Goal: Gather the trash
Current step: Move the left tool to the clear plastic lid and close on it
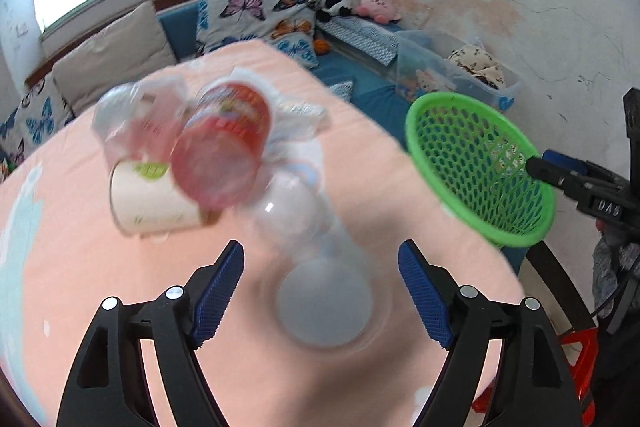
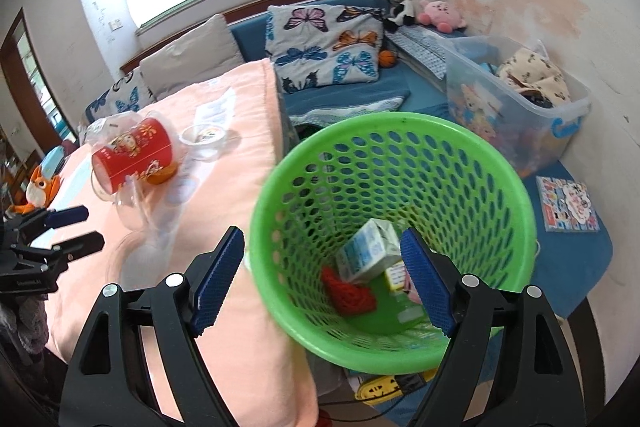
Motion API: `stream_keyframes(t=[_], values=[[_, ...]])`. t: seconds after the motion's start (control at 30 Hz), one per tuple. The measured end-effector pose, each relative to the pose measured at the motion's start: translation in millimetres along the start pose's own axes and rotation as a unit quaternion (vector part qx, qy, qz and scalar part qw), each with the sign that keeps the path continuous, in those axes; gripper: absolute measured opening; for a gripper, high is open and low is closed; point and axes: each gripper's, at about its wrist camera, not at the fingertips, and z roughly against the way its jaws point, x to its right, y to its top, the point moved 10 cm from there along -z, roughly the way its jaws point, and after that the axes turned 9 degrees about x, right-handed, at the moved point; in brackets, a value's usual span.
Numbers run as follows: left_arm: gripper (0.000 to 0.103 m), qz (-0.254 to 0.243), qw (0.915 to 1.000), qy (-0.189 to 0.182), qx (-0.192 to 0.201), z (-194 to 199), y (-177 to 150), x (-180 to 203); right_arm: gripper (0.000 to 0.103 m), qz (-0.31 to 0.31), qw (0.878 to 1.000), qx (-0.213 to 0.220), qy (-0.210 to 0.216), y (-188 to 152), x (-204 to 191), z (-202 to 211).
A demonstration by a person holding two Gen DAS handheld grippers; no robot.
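On the pink table (image 1: pixel 80 267) lies a pile of trash: a red printed cup (image 1: pixel 224 151), a white paper cup (image 1: pixel 152 203) on its side, crumpled clear plastic (image 1: pixel 132 111) and a clear plastic cup (image 1: pixel 316 267). My left gripper (image 1: pixel 320 291) is open, its fingers either side of the clear cup. The green mesh basket (image 2: pixel 396 235) sits off the table's right edge, holding a milk carton (image 2: pixel 368 251), a red wrapper (image 2: pixel 348 295) and other packaging. My right gripper (image 2: pixel 320 279) stands open with the basket's near rim between its fingers. The red cup also shows in the right wrist view (image 2: pixel 132 155).
A blue sofa with butterfly cushions (image 2: pixel 324 47) lies behind the table. A clear storage bin (image 2: pixel 516 95) stands against the wall at right. A small clear tub (image 2: pixel 202 139) and paper lie farther back on the table. A yellow power strip (image 2: pixel 380 387) is on the floor.
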Motion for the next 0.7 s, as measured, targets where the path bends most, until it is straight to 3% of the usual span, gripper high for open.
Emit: stream_keyframes(t=[0.2,0.33,0.7], values=[[0.088,0.005,0.9996,-0.01,-0.027,-11,-27,2,0.081,0.007,1.0,-0.004,0.009,0,-11,-5],[0.089,-0.008,0.9988,-0.014,-0.046,-23,-41,9,0.081,0.009,1.0,-0.006,0.012,-1,-14,-7],[0.093,-0.018,0.9978,-0.011,-0.064,-43,-46,9,0.081,0.008,1.0,-0.015,0.018,-6,-17,-14]])
